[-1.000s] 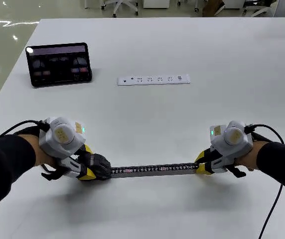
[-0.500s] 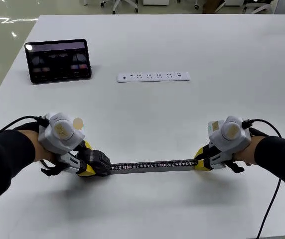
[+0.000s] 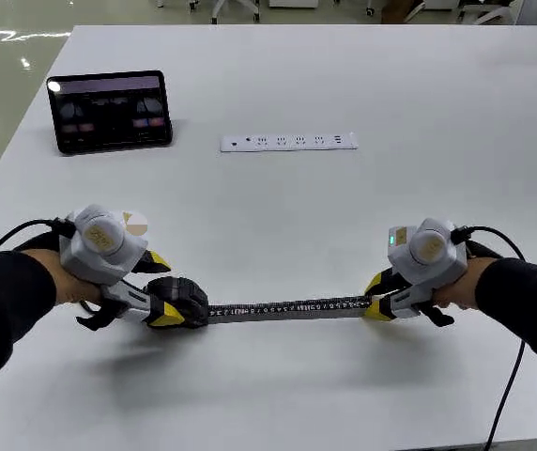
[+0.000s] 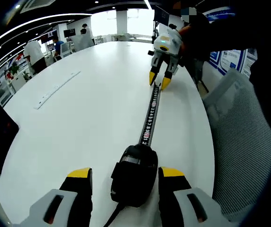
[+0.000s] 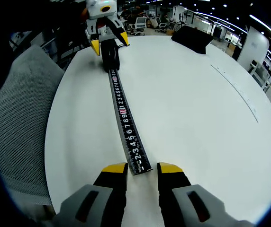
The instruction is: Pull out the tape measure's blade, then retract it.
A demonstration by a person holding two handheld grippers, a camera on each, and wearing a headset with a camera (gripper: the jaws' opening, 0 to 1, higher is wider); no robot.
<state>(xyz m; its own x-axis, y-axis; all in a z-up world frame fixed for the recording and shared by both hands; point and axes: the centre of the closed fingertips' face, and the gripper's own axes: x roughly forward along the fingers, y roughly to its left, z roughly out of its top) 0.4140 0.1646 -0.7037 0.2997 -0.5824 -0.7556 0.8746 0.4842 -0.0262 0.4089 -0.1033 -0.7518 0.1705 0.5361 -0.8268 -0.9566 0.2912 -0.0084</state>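
While blade [image 3: 287,309] lies stretched along counter [image 3: 344,216], left gripper [image 4: 126,173] stands wide around case [image 4: 134,176], right gripper [image 5: 142,168] barely parted at blade tip; unheld, blade may whip back, case may skid.

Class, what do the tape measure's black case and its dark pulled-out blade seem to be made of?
Black rounded tape measure case: probably moulded plastic, perhaps rubber-coated; soft sheen on its curved edges. Dark blade with white numerals: likely thin painted metal, matt, lying straight and flat.
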